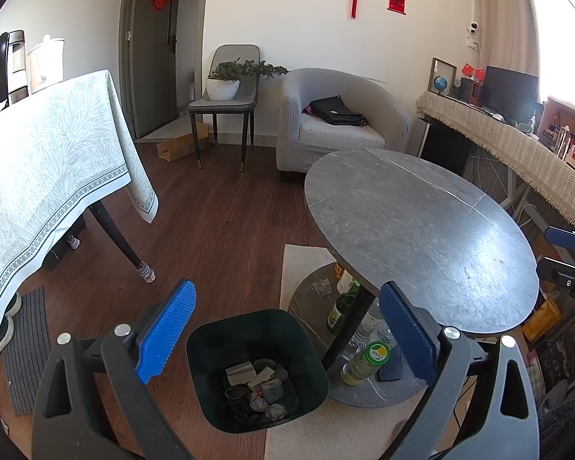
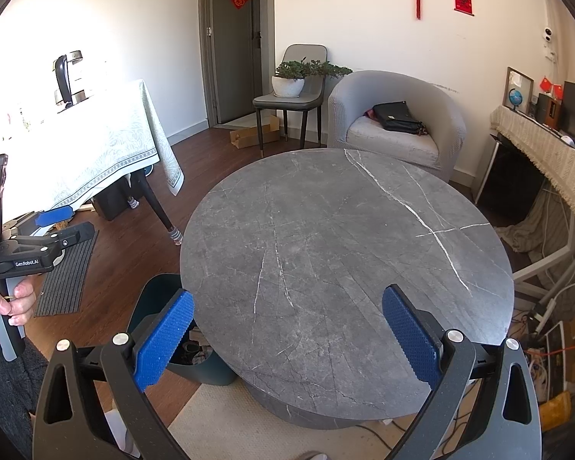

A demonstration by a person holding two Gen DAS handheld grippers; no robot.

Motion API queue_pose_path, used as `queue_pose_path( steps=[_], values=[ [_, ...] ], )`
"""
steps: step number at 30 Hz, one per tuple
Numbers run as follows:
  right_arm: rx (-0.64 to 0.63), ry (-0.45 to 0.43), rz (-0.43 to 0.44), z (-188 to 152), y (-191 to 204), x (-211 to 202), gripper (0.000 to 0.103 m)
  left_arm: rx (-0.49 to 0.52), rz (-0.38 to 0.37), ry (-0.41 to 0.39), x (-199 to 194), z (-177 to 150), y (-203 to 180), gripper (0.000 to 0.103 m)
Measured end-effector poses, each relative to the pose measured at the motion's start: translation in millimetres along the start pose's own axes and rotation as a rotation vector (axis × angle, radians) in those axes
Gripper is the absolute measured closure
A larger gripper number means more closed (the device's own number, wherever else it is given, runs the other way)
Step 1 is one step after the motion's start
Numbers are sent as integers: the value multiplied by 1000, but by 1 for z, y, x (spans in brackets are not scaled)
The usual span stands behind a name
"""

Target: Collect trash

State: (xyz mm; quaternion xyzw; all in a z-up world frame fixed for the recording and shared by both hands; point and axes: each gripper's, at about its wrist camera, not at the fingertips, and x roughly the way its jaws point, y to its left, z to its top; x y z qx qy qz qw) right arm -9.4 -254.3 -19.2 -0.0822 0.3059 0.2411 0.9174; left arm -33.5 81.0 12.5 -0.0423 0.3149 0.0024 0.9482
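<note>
A dark green trash bin (image 1: 257,368) stands on the floor beside the round grey marble table (image 1: 421,237). It holds several pieces of trash (image 1: 260,387): crumpled paper, wrappers and lids. My left gripper (image 1: 287,331) hangs above the bin, open and empty. My right gripper (image 2: 287,335) is open and empty over the bare marble tabletop (image 2: 345,249). The bin's rim (image 2: 153,291) shows partly under the table's left edge in the right wrist view. The left gripper (image 2: 53,218) also shows at the far left there, held in a hand.
Bottles (image 1: 364,364) stand on the table's lower shelf. A dining table with a pale cloth (image 1: 38,176) is to the left, an armchair with a black bag (image 1: 337,111) and a chair with a plant (image 1: 226,84) at the back. A cluttered side desk (image 1: 517,142) runs along the right.
</note>
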Motion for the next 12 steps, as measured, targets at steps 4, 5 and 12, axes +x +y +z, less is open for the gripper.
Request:
queue_pose_path(
  steps=[4,5,12],
  values=[
    [0,2,0,0,0,0,4,0,0,1,0,0,1,5],
    [-1,2,-1,0,0,0,4,0,-3,1,0,0,0,5],
    [-1,1,-1,0,0,0,4,-13,-5,10,2,0,4,4]
  ],
)
